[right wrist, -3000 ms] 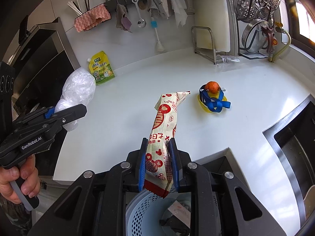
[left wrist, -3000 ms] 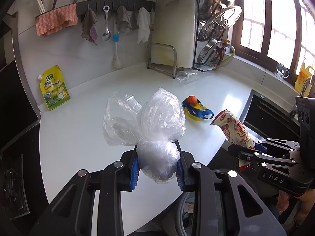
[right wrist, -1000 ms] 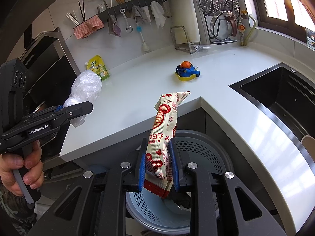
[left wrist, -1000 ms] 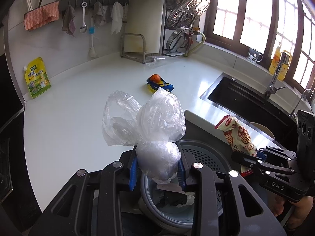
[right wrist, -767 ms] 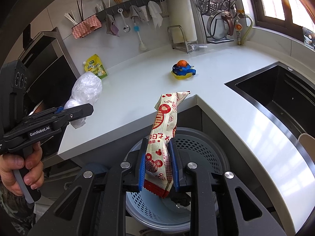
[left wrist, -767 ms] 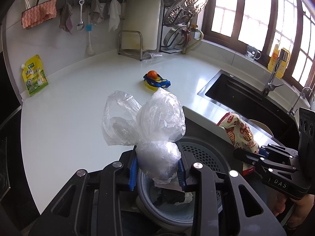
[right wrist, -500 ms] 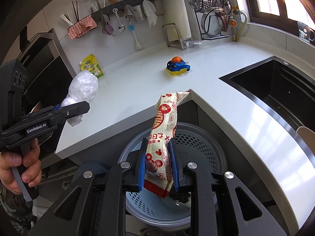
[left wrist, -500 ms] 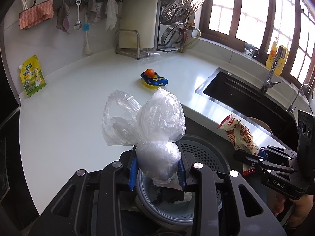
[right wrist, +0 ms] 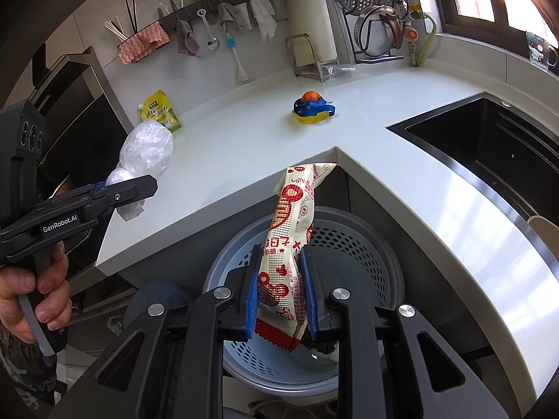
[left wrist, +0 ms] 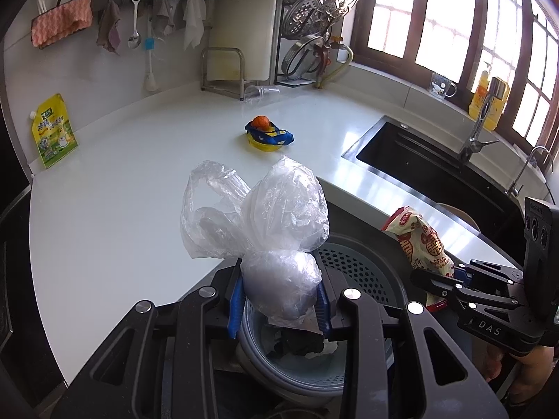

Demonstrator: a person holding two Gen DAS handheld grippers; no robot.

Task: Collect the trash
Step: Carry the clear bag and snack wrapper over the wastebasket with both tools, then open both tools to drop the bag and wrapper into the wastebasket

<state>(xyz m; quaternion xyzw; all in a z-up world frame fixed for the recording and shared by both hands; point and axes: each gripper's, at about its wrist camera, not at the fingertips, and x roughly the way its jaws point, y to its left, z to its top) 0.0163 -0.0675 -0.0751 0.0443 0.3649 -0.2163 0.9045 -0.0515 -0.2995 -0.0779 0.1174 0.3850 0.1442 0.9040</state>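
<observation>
**Left wrist view: two bits of trash over the bin**

The left gripper [left wrist: 279, 300] pinches a crumpled clear plastic bag [left wrist: 269, 230]. The right gripper [right wrist: 279, 293] pinches a red and white snack wrapper [right wrist: 288, 255]. Both hang above the round grey bin with holes [right wrist: 367, 255], beside the white counter [left wrist: 122, 192].

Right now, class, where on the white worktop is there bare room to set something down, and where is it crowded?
Bare: the wide stretch of white worktop between the yellow-green pouch and the yellow-and-blue toy boat. Crowded: the back wall by the metal dish rack.
</observation>
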